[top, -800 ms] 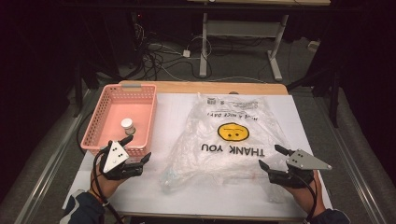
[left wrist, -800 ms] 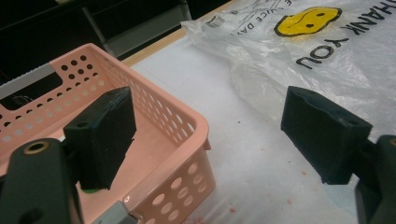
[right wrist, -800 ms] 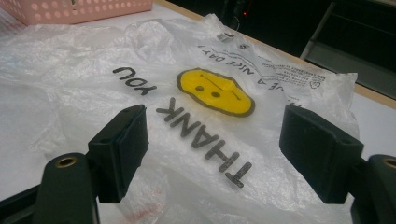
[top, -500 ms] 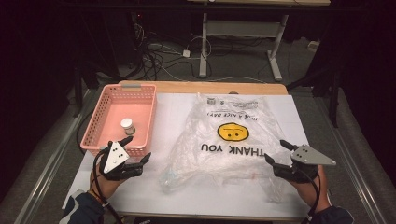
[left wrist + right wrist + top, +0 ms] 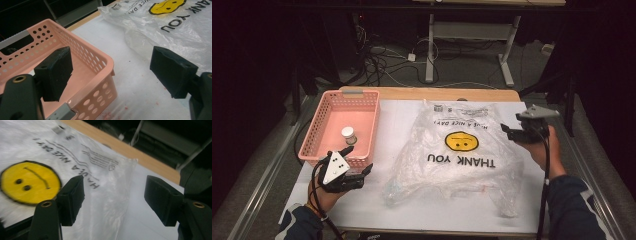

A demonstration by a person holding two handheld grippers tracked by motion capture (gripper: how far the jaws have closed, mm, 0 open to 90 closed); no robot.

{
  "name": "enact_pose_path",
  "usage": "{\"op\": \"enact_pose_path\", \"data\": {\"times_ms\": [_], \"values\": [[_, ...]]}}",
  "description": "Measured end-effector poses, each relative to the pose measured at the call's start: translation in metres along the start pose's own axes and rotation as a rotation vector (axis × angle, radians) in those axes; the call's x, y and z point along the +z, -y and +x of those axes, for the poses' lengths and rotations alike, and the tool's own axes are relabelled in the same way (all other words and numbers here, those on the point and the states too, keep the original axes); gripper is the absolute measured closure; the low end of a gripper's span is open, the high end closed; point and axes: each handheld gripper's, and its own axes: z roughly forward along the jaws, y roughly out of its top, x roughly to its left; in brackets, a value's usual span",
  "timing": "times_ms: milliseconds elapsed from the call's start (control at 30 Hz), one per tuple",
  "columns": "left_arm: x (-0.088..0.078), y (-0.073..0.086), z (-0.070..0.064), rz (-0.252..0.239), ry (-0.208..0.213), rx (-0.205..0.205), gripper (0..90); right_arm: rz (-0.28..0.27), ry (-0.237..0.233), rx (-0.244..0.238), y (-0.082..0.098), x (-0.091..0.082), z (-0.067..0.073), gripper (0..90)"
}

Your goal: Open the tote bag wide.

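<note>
The right gripper hangs unclenched over the plastic bag's far-right edge (lining up a pinch, seemingly).

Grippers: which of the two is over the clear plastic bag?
The right gripper, open above the clear smiley-face plastic bag at its far right edge; the left gripper sits by the pink perforated basket.

The high view looks down on the bag from above; both gripper views face it close, sharing its print.
</note>
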Motion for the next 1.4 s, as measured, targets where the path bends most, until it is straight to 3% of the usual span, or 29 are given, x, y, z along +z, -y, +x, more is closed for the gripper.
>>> {"op": "enact_pose_path", "data": {"times_ms": [133, 233, 433, 533, 633, 733, 833, 967, 1033, 1100, 1200, 1300, 1333, 1400], "values": [[0.001, 0.000, -0.001, 0.005, 0.005, 0.000, 17.8, 0.091, 0.022, 0.021, -0.012, 0.039, -0.022, 35.7], [0.003, 0.001, -0.001, 0.012, 0.011, 0.003, 17.8, 0.116, 0.004, 0.077, -0.012, 0.062, -0.034, 40.2], [0.005, 0.001, -0.002, 0.013, 0.028, 0.012, 17.8, 0.180, 0.020, 0.101, -0.005, 0.098, -0.042, 49.5], [0.008, 0.001, -0.002, 0.016, 0.044, 0.016, 17.8, 0.263, 0.017, 0.087, -0.001, 0.113, -0.041, 64.6], [0.008, 0.002, -0.001, 0.017, 0.057, 0.017, 17.8, 0.297, 0.022, 0.101, 0.001, 0.121, -0.041, 79.3], [0.007, 0.002, -0.001, 0.011, 0.063, 0.015, 17.8, 0.291, 0.026, 0.125, 0.002, 0.122, -0.040, 89.6], [0.006, 0.001, -0.001, 0.013, 0.071, 0.011, 17.8, 0.307, 0.075, 0.140, 0.002, 0.120, -0.039, 90.0], [0.006, 0.000, 0.000, 0.007, 0.073, 0.014, 17.8, 0.346, 0.173, 0.206, 0.009, 0.111, -0.045, 90.0], [0.006, 0.000, 0.000, 0.005, 0.076, 0.017, 17.8, 0.356, 0.200, 0.251, 0.013, 0.104, -0.049, 90.0], [0.006, 0.000, 0.000, 0.004, 0.077, 0.020, 17.8, 0.361, 0.209, 0.262, 0.016, 0.101, -0.050, 90.0], [0.005, -0.002, 0.000, 0.000, 0.074, 0.026, 17.8, 0.369, 0.178, 0.339, 0.026, 0.084, -0.055, 87.7], [0.005, -0.002, 0.000, -0.001, 0.076, 0.024, 17.8, 0.372, 0.164, 0.321, 0.032, 0.076, -0.052, 87.8], [0.006, -0.002, 0.000, 0.002, 0.077, 0.026, 17.9, 0.364, 0.143, 0.315, 0.037, 0.065, -0.047, 88.8], [0.006, -0.001, 0.000, 0.003, 0.080, 0.024, 18.2, 0.343, 0.115, 0.338, 0.044, 0.054, -0.042, 88.8]]}}
